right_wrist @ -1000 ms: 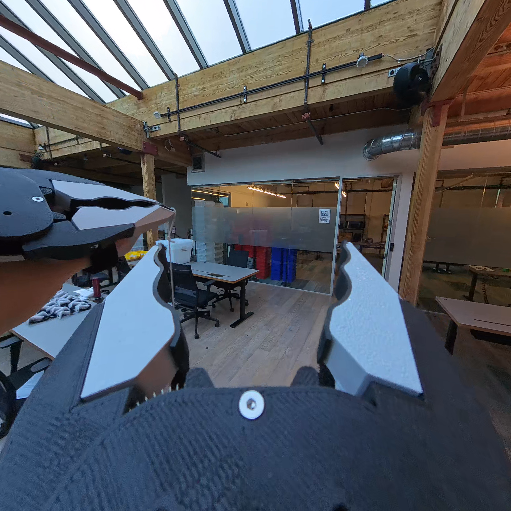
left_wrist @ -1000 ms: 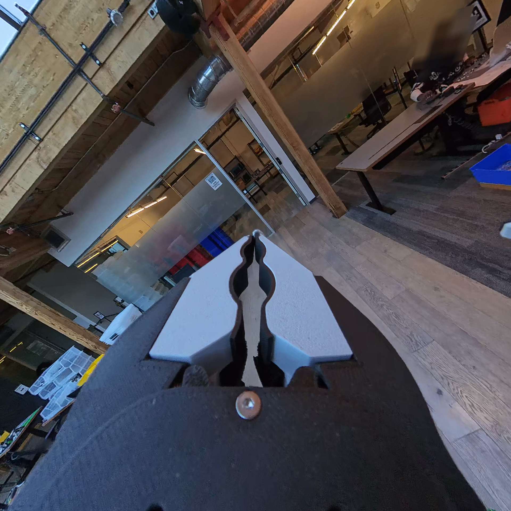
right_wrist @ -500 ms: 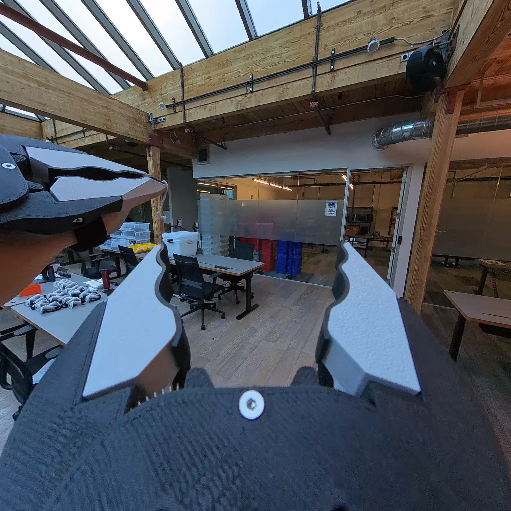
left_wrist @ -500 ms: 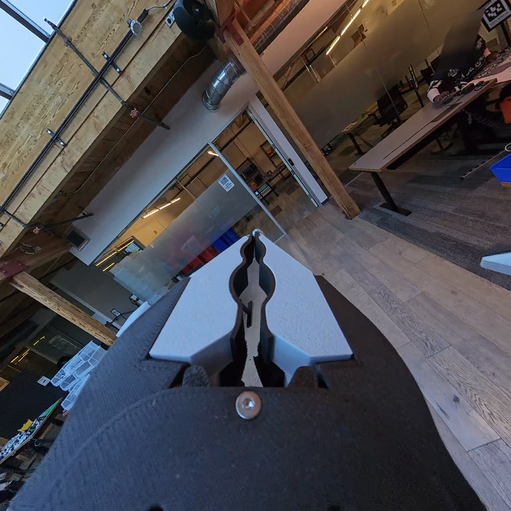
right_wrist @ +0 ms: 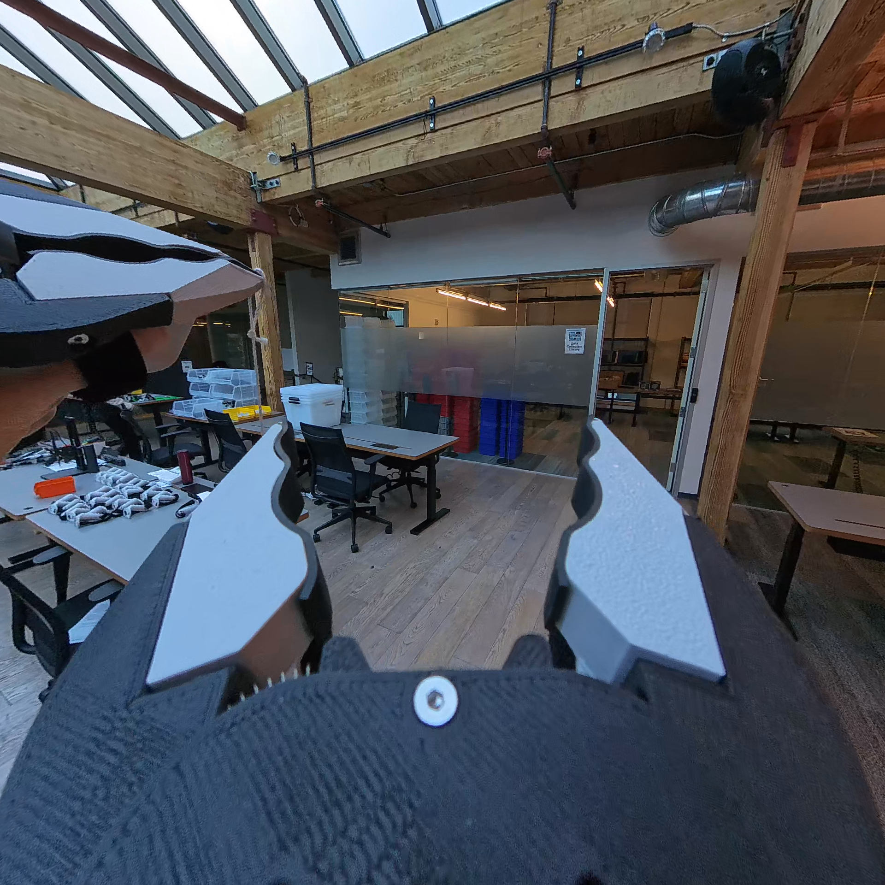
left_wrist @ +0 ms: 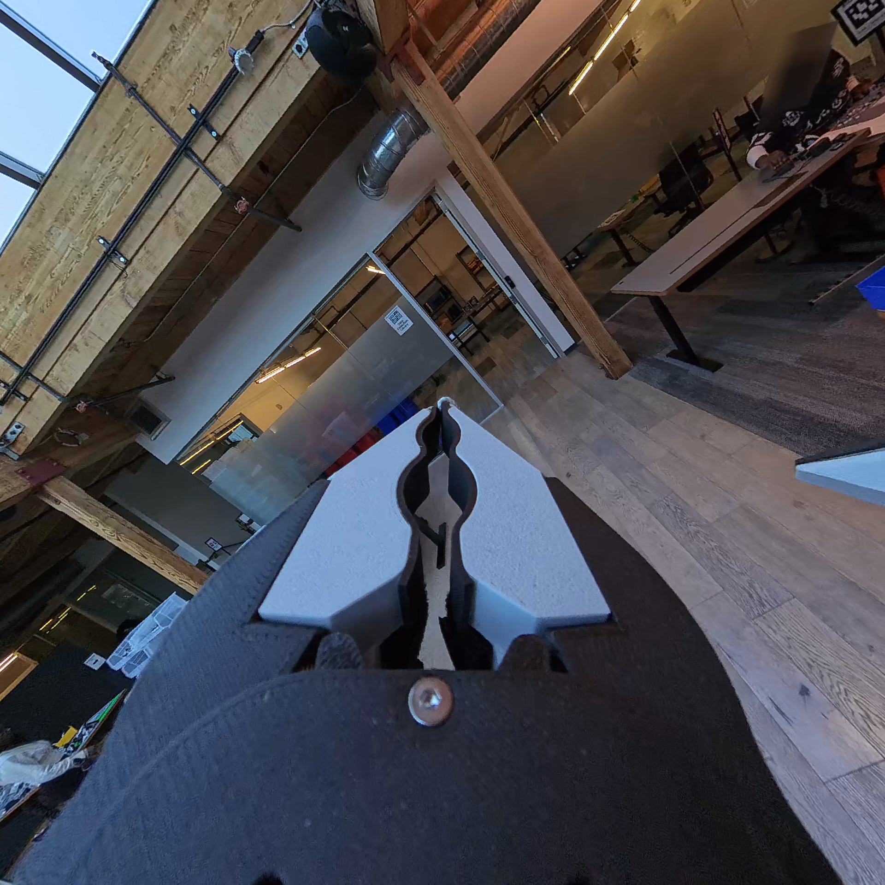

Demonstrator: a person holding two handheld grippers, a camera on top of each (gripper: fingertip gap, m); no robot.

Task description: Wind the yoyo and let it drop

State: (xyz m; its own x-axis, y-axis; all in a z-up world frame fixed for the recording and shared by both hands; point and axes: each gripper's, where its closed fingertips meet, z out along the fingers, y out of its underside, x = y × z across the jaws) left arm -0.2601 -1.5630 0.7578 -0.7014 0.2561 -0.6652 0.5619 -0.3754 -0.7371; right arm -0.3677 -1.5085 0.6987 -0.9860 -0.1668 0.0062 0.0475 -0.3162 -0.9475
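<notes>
Open-plan workshop under heavy timber beams (right_wrist: pixel 479 91) and a glazed roof, floored in pale wood planks (right_wrist: pixel 445 570) with grey carpet (left_wrist: pixel 785 383) to one side. Frosted glass partition (right_wrist: pixel 479 364) across the back, with a paper sign stuck on it. Silver ventilation duct (right_wrist: pixel 694 203) running along the white wall beside a timber post (right_wrist: pixel 752 335).

Counted in the right wrist view: two grippers, two black office chairs near the middle desk (right_wrist: pixel 392 438), one white lidded bin (right_wrist: pixel 311 404), one orange tray (right_wrist: pixel 54 487) on the near grey table (right_wrist: pixel 115 536), one dark red bottle (right_wrist: pixel 184 467), and a heap of black-and-white gloves (right_wrist: pixel 115 498) too tangled to count.

Left gripper (left_wrist: pixel 441 407): fingers pressed together at the tips, pinching a white string. Right gripper (right_wrist: pixel 436 455): fingers spread wide apart, holding nothing.

Shown only by the right wrist view: the left gripper from the side, raised at upper left, with the string (right_wrist: pixel 256 316) hanging straight down from its tip, knotted partway, then passing behind the right gripper's left finger. Yoyo body itself not visible in either view.

Shown only by the left wrist view: a person seated at a far desk (left_wrist: pixel 728 244), a blue bin (left_wrist: pixel 874 289) at the right edge, and one pale fingertip of the right gripper poking in from the right.
</notes>
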